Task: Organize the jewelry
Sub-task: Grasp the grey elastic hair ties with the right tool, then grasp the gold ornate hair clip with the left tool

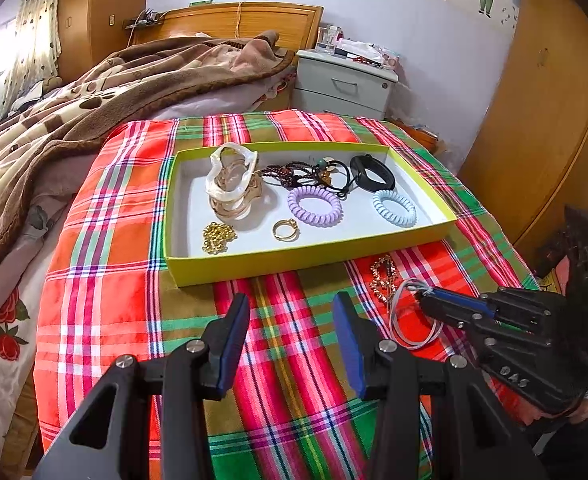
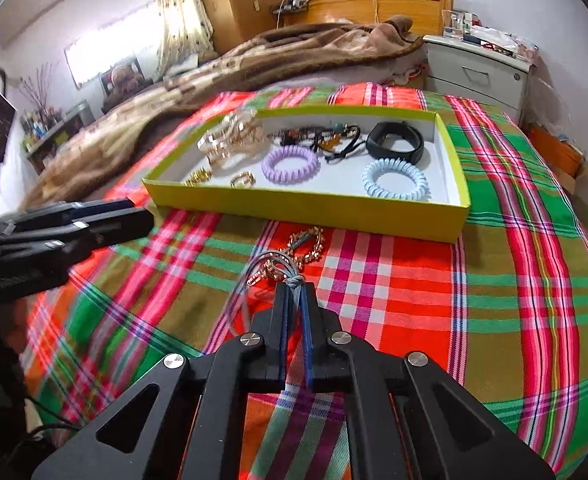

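Observation:
A yellow-green tray (image 1: 294, 258) (image 2: 294, 208) lies on the plaid cloth. It holds a purple coil hair tie (image 1: 313, 206), a pale blue coil tie (image 1: 393, 208), a black band (image 1: 373, 172), a gold ring (image 1: 286, 230), a gold bead chain (image 1: 218, 236), wrapped bangles (image 1: 234, 184) and dark beaded strands (image 1: 290, 174). In front of the tray, my right gripper (image 2: 294, 286) (image 1: 425, 298) is shut on the knot of a grey-blue cord loop (image 2: 240, 300) (image 1: 413, 320). A gold chain bracelet (image 2: 305, 244) (image 1: 383, 276) lies on the cloth just beyond. My left gripper (image 1: 290, 300) (image 2: 140, 212) hovers open with nothing between its fingers, left of the cord.
The plaid cloth (image 1: 106, 300) covers the foot of a bed. A brown blanket (image 1: 74, 112) is heaped to the left and behind. A grey nightstand (image 1: 341, 84) stands beyond the tray, and a wooden wardrobe (image 1: 553, 120) lines the right side.

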Demonstrator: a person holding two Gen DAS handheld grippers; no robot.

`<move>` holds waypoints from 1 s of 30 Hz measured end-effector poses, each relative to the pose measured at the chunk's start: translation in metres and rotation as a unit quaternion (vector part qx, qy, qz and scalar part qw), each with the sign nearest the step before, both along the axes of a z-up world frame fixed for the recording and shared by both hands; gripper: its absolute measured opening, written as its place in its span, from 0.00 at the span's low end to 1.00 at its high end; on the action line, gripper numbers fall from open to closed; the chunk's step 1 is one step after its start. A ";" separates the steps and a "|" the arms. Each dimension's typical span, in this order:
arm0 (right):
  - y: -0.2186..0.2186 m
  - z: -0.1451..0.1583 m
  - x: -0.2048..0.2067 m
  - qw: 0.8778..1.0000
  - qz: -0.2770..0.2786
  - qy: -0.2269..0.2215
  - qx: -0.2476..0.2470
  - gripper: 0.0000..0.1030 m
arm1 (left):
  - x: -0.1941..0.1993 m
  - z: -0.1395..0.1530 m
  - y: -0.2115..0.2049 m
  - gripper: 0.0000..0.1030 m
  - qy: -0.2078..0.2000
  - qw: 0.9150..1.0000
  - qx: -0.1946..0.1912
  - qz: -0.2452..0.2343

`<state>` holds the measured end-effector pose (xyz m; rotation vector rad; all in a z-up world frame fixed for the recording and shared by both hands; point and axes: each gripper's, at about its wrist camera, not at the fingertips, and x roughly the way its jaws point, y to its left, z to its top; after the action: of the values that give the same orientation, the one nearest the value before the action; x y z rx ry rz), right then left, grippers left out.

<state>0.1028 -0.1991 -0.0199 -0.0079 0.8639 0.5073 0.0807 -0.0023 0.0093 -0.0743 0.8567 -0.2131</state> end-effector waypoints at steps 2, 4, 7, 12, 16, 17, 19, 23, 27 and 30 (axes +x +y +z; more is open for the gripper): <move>-0.007 0.005 -0.002 1.000 -0.013 -0.006 0.003 0.05 | 0.002 0.000 -0.003 0.44 0.002 1.000 -0.006 -0.005; -0.017 0.010 -0.005 1.000 -0.025 -0.015 0.008 0.05 | 0.004 0.000 -0.008 0.44 0.004 1.000 -0.013 -0.017; -0.032 0.016 -0.008 0.999 -0.046 -0.025 0.008 0.05 | 0.010 -0.001 -0.020 0.44 0.009 0.999 -0.015 -0.037; -0.051 0.023 -0.010 0.996 -0.075 -0.036 0.012 0.06 | 0.018 -0.006 -0.048 0.44 0.016 0.997 -0.002 -0.077; -0.058 0.022 -0.010 0.996 -0.084 -0.036 0.018 0.06 | 0.026 -0.014 -0.069 0.44 0.029 0.995 0.012 -0.098; -0.059 0.021 -0.010 0.996 -0.084 -0.036 0.019 0.05 | 0.028 -0.016 -0.072 0.44 0.033 0.994 0.012 -0.103; -0.061 0.021 -0.010 0.995 -0.087 -0.037 0.020 0.06 | 0.032 -0.019 -0.078 0.44 0.039 0.994 0.015 -0.101; -0.067 0.019 -0.008 0.995 -0.090 -0.036 0.027 0.05 | 0.034 -0.023 -0.087 0.44 0.045 0.993 0.025 -0.106; -0.068 0.018 -0.007 0.995 -0.089 -0.035 0.032 0.06 | 0.039 -0.026 -0.090 0.44 0.051 0.993 0.028 -0.101; -0.068 0.017 -0.005 0.995 -0.086 -0.034 0.033 0.06 | 0.041 -0.028 -0.093 0.44 0.053 0.993 0.036 -0.101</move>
<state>0.0980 -0.2674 -0.0030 0.1086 0.7728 0.3716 0.1219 -0.0953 -0.0188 0.0686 0.9773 -0.3698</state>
